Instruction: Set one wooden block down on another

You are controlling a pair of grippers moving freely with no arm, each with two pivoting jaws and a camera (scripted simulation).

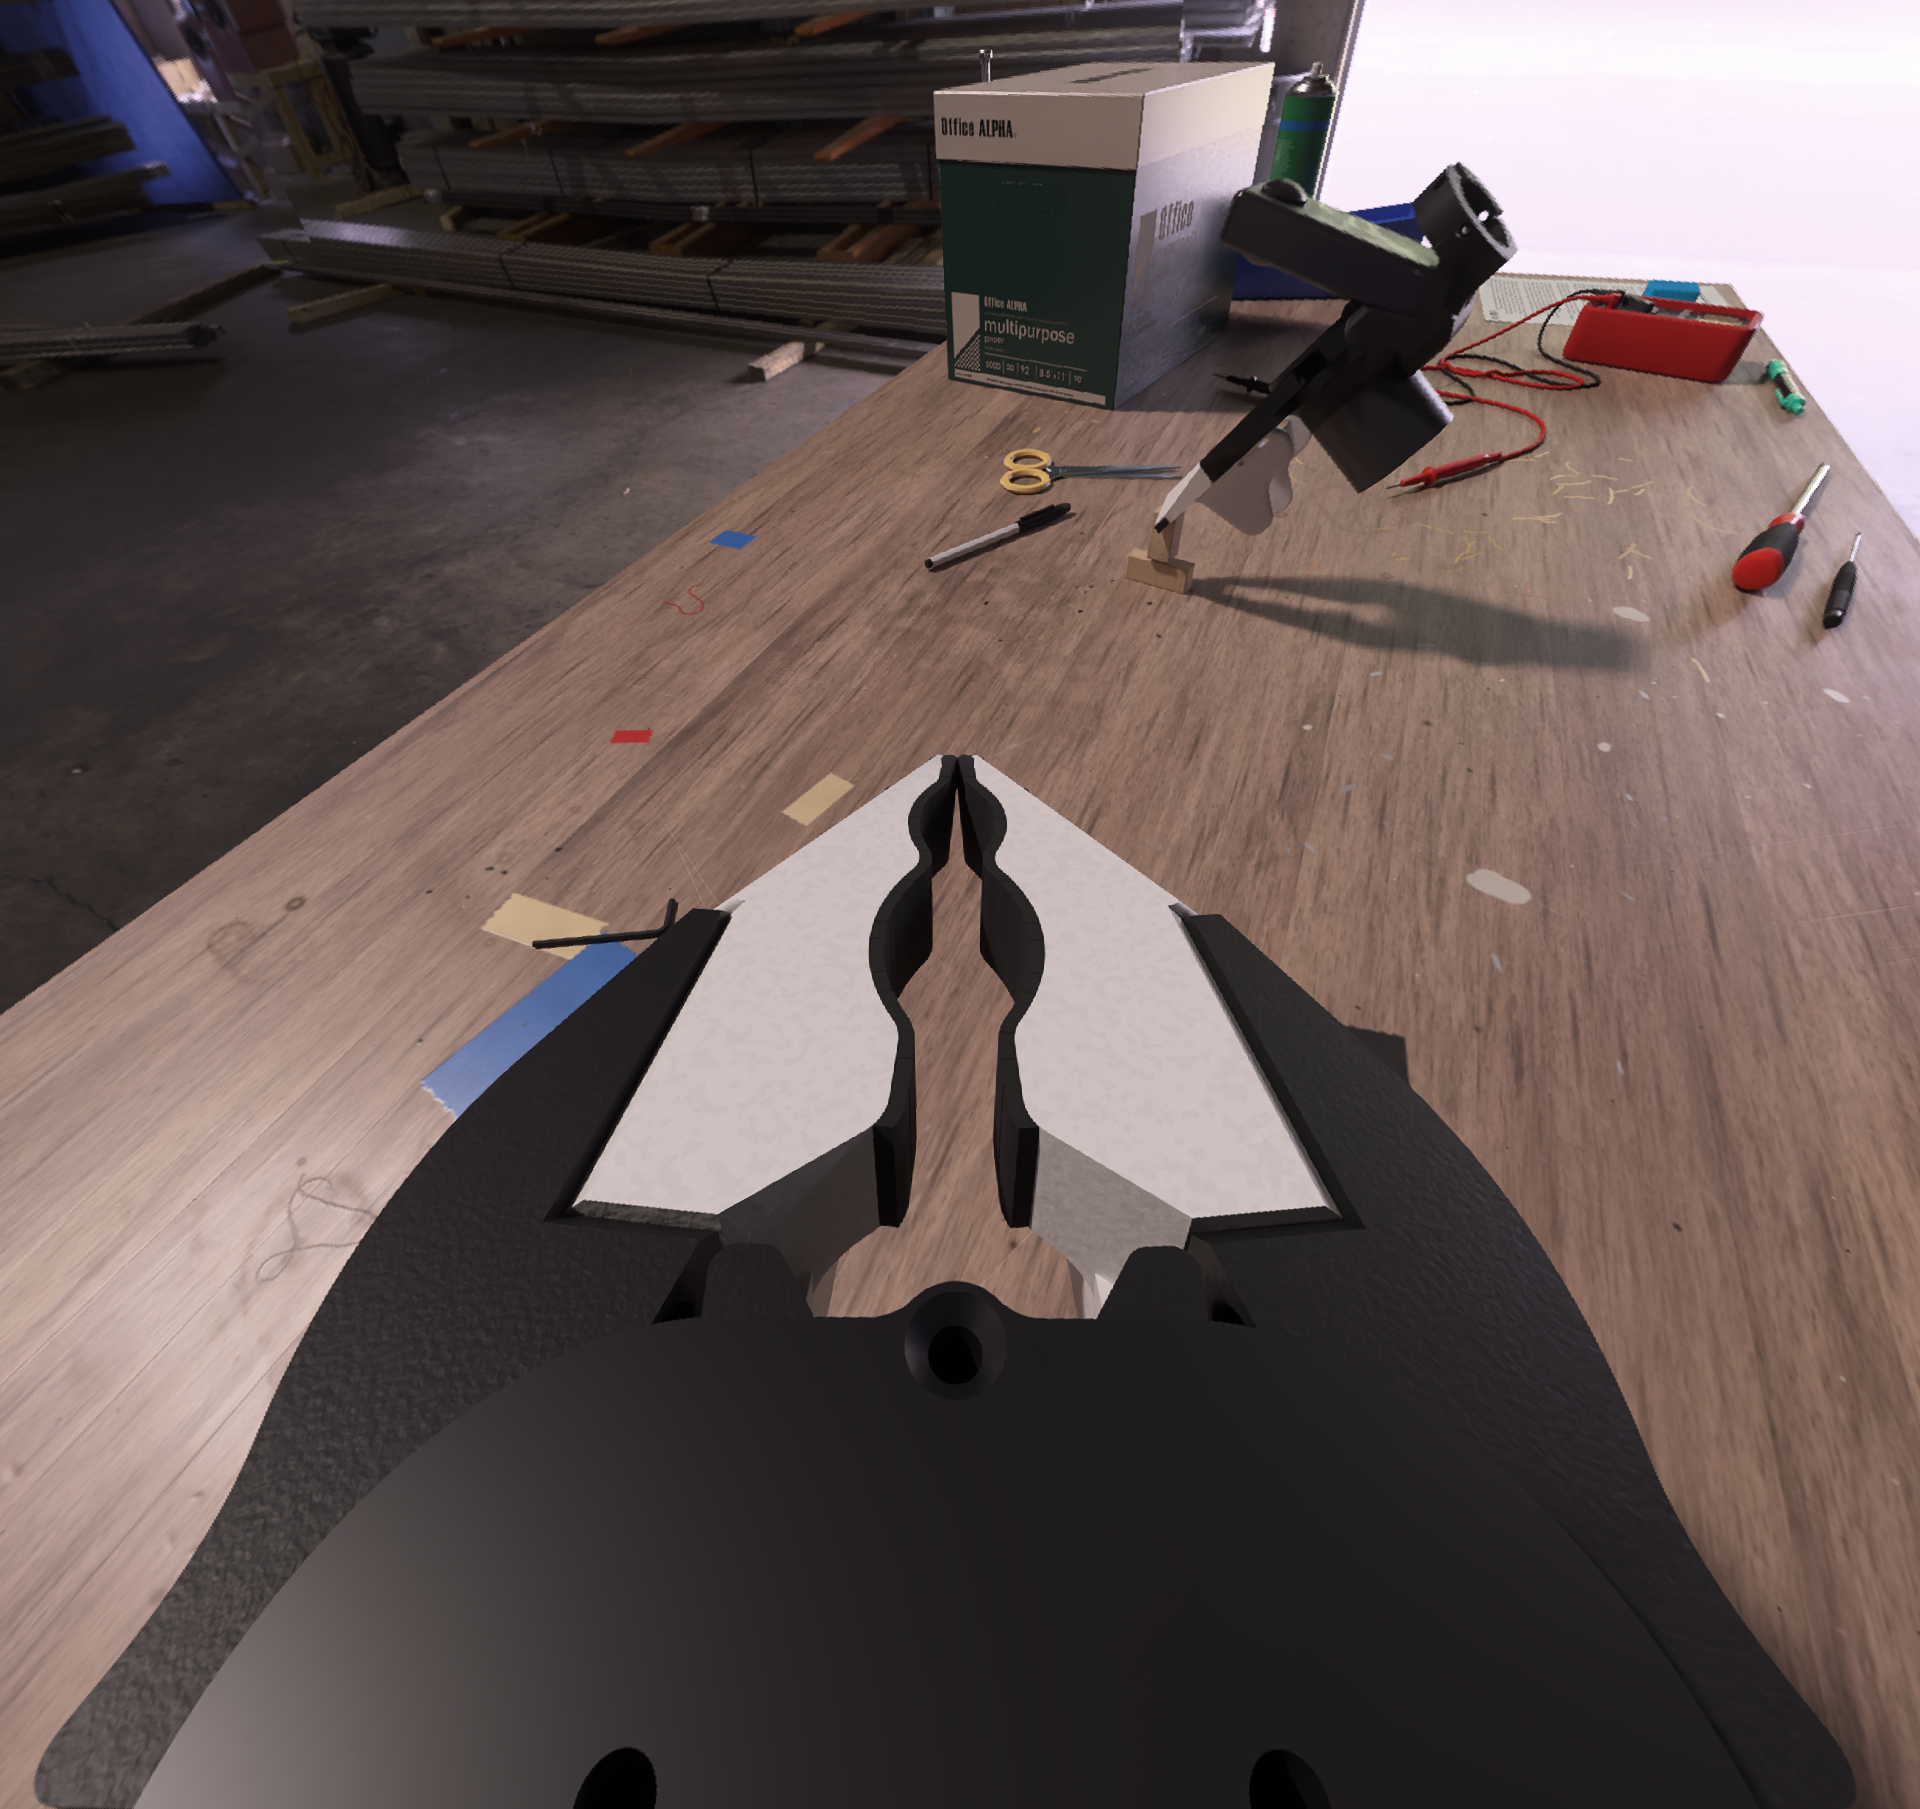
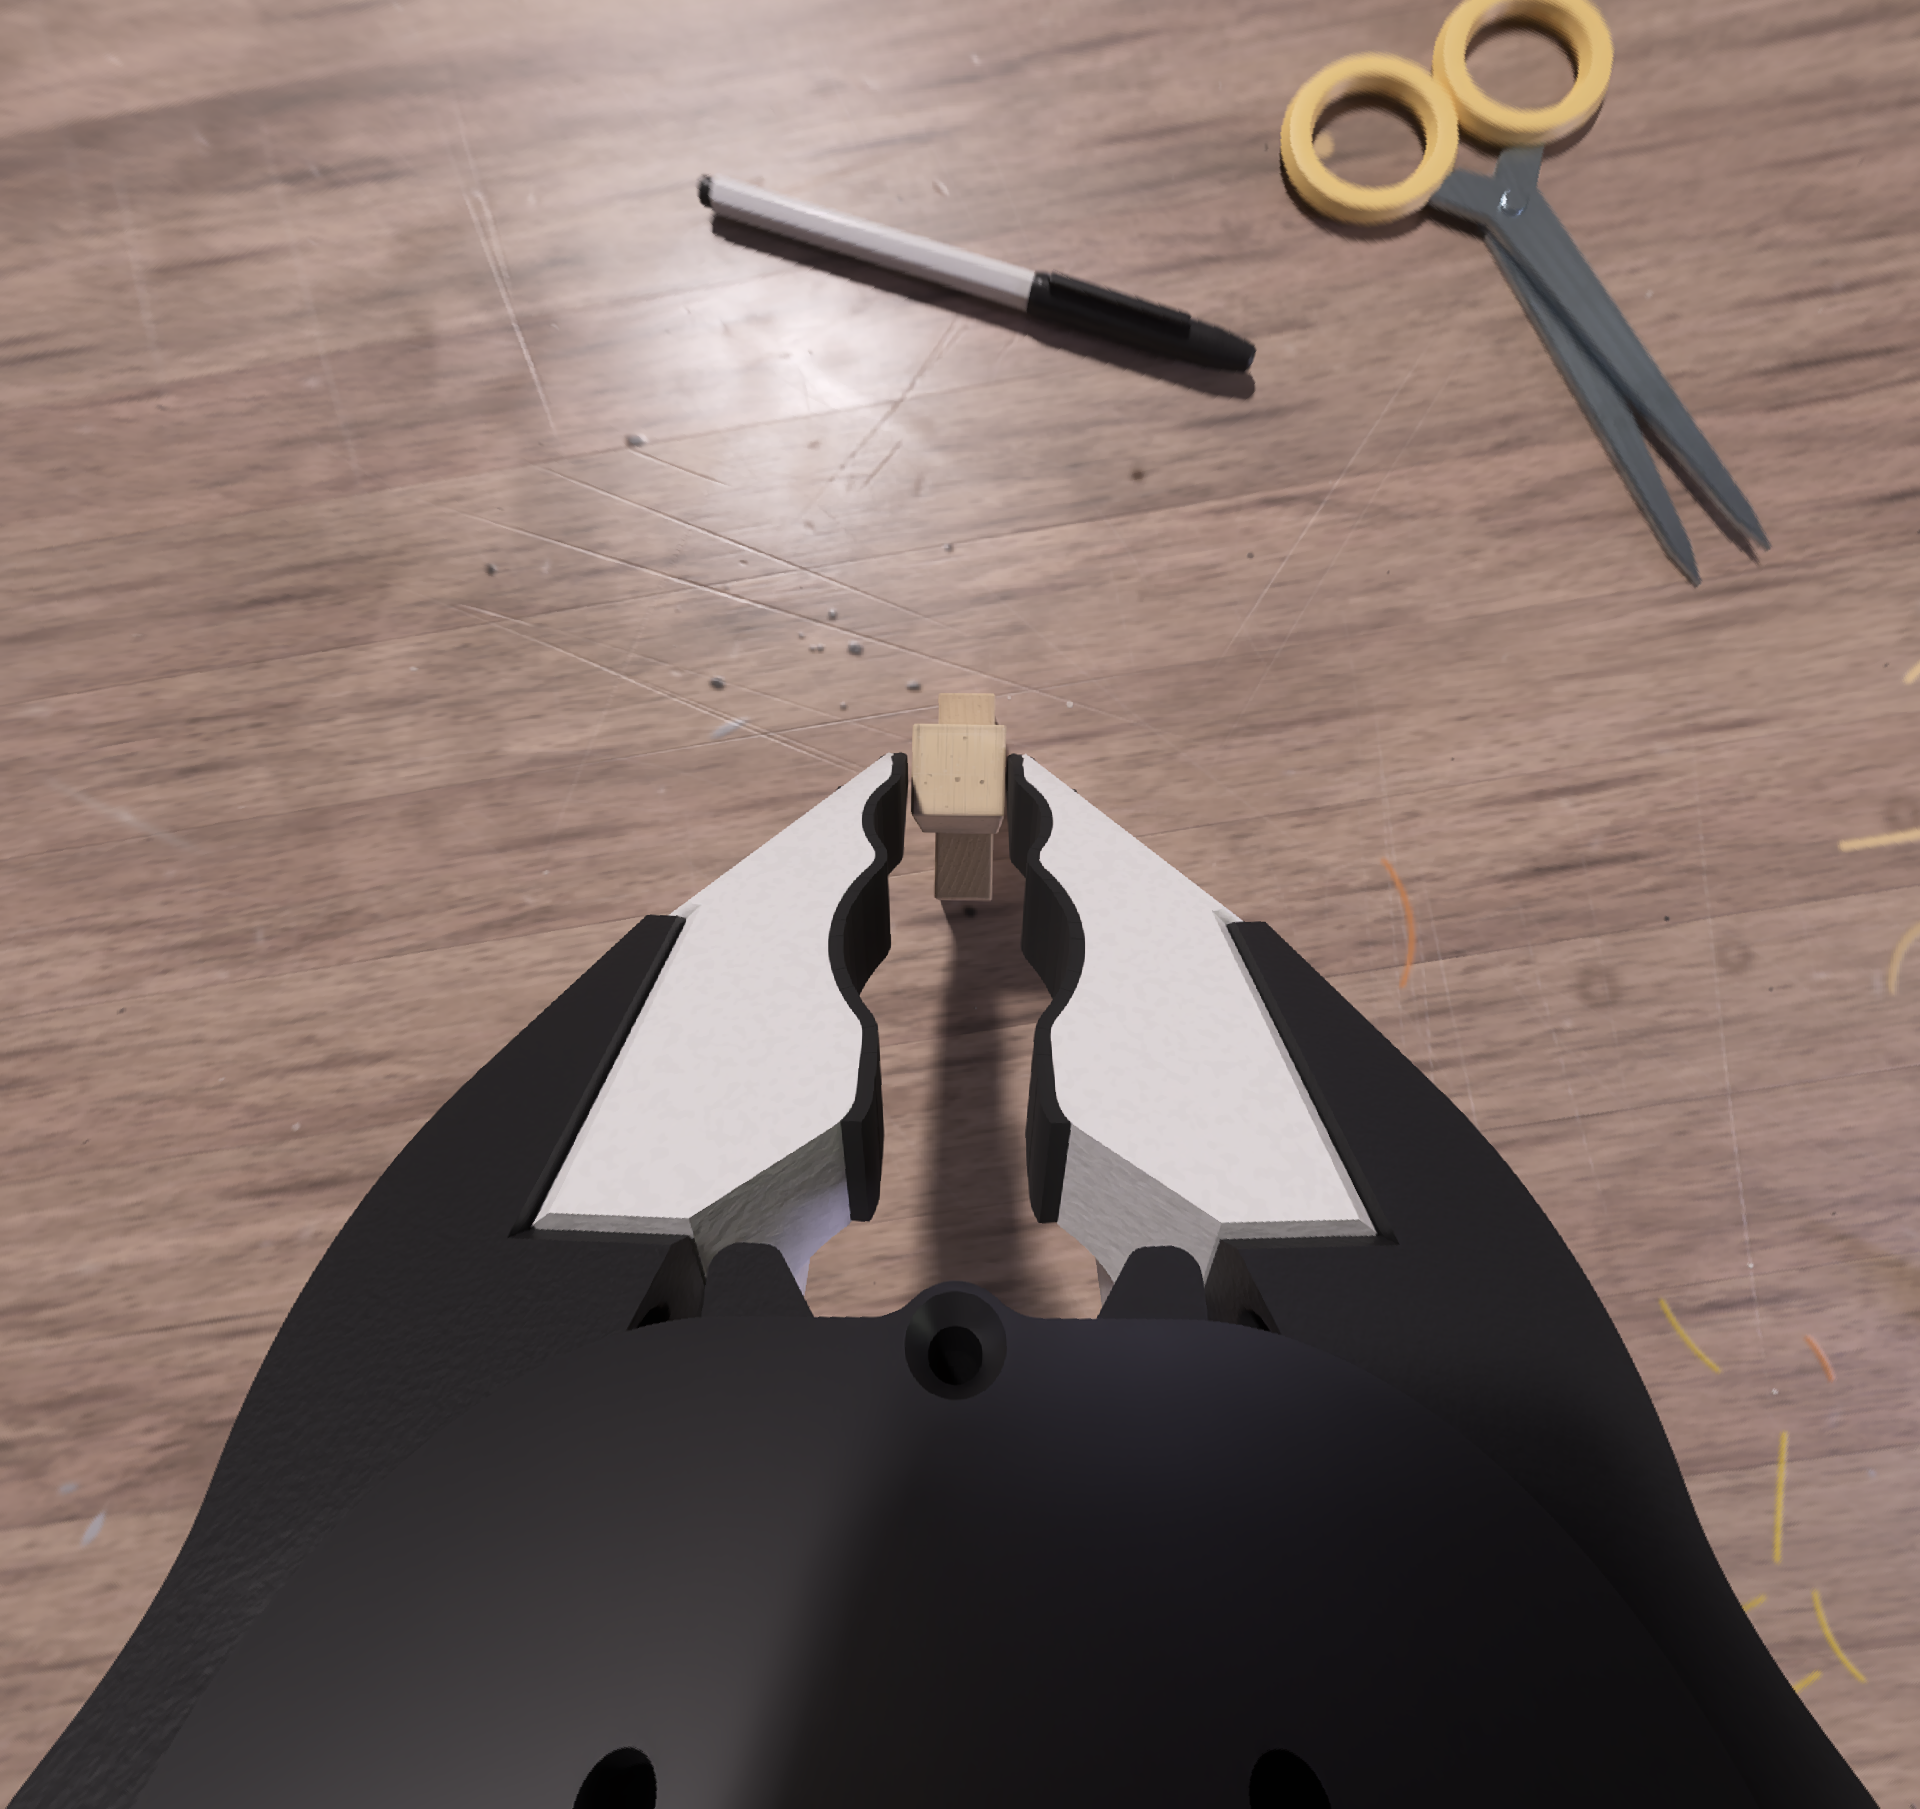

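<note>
My right gripper (image 2: 958, 772) is shut on a small light wooden block (image 2: 957, 785), its fingertips on the block's two sides. A second, longer wooden block (image 2: 964, 871) lies on the table right under it, crosswise. From the left wrist view the held block (image 1: 1168, 544) sits on or just above the lower block (image 1: 1161, 572), with the right gripper (image 1: 1171, 516) tilted down over them; I cannot tell whether the blocks touch. My left gripper (image 1: 957, 764) is shut and empty, low over the wooden table (image 1: 1351, 876), far from the blocks.
A marker (image 2: 966, 268) and yellow-handled scissors (image 2: 1507, 190) lie just beyond the blocks. A green and white paper box (image 1: 1049, 242), a spray can (image 1: 1304, 123), a red meter with leads (image 1: 1657, 336) and two screwdrivers (image 1: 1777, 538) stand farther back. The table's left edge (image 1: 520, 658) drops to the floor.
</note>
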